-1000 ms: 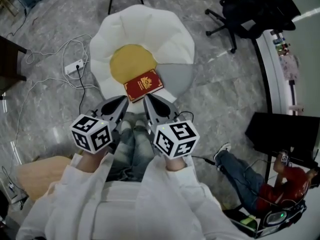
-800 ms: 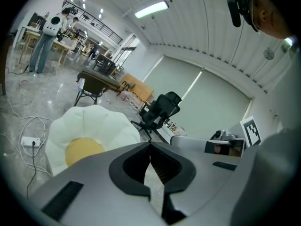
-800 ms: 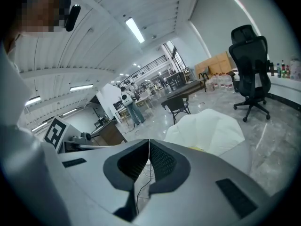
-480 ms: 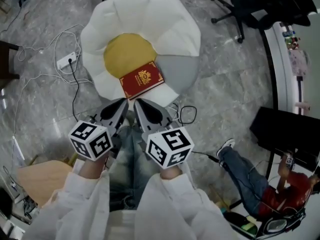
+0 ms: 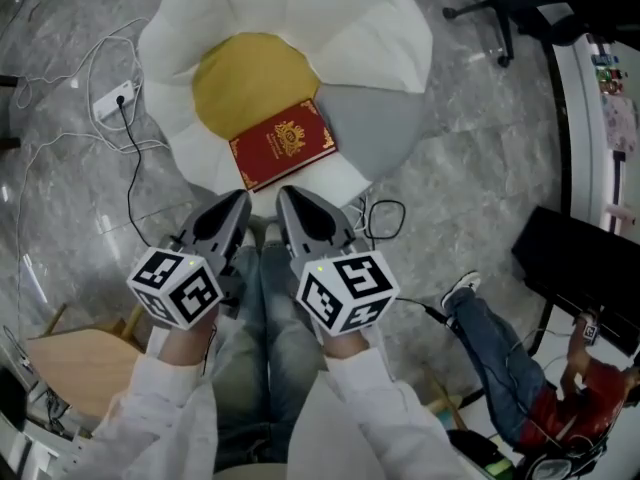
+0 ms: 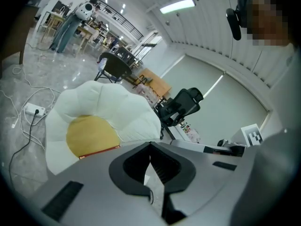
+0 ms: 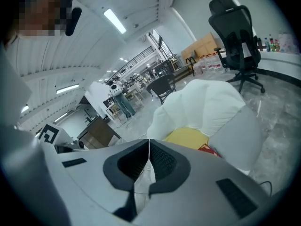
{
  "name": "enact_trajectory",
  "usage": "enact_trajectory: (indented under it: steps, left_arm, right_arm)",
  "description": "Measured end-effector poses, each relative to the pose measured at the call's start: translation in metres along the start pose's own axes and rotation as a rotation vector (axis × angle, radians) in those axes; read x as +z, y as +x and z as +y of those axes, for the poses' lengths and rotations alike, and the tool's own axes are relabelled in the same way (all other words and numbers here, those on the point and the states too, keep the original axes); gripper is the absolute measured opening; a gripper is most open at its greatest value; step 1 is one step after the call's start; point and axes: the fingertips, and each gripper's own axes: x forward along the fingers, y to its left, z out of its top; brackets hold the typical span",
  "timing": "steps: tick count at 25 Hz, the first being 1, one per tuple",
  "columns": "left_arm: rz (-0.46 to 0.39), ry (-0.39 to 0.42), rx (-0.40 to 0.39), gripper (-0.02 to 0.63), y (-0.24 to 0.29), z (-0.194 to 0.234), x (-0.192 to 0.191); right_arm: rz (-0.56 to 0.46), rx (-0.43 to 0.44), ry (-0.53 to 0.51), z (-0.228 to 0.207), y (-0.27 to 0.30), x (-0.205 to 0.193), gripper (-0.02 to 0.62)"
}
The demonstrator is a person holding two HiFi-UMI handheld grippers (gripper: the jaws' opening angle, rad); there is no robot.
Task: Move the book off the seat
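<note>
Approach step: the left gripper [image 5: 238, 200] and right gripper [image 5: 286, 196], both closed and empty, hover on the near side of the book [image 5: 282, 144] on the seat [image 5: 360, 28]. Next, the jaws must open to grasp it.

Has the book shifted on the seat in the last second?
No. The book lies just as before on the seat: its far edge on the yellow centre, its near corner by the front edge. Only the view has closed in.

Red book [image 5: 282, 146] with gold emblem; white-and-yellow seat [image 5: 290, 28].
</note>
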Motion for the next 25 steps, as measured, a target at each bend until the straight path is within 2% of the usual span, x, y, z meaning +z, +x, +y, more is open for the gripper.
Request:
enact_trajectory:
  steps: [12, 17, 25]
  left_arm:
    - [0.043, -0.1, 0.028, 0.006, 0.065, 0.068, -0.065]
    - [0.033, -0.158, 0.044, 0.006, 0.085, 0.098, -0.085]
    - [0.065, -0.155, 0.064, 0.006, 0.099, 0.14, -0.121]
  right_arm:
    - [0.064, -0.02, 0.067, -0.072, 0.059, -0.069, 0.014]
    - [0.077, -0.034, 0.138, -0.101, 0.085, -0.099, 0.014]
    - [0.098, -0.057, 0.187, -0.123, 0.113, -0.14, 0.014]
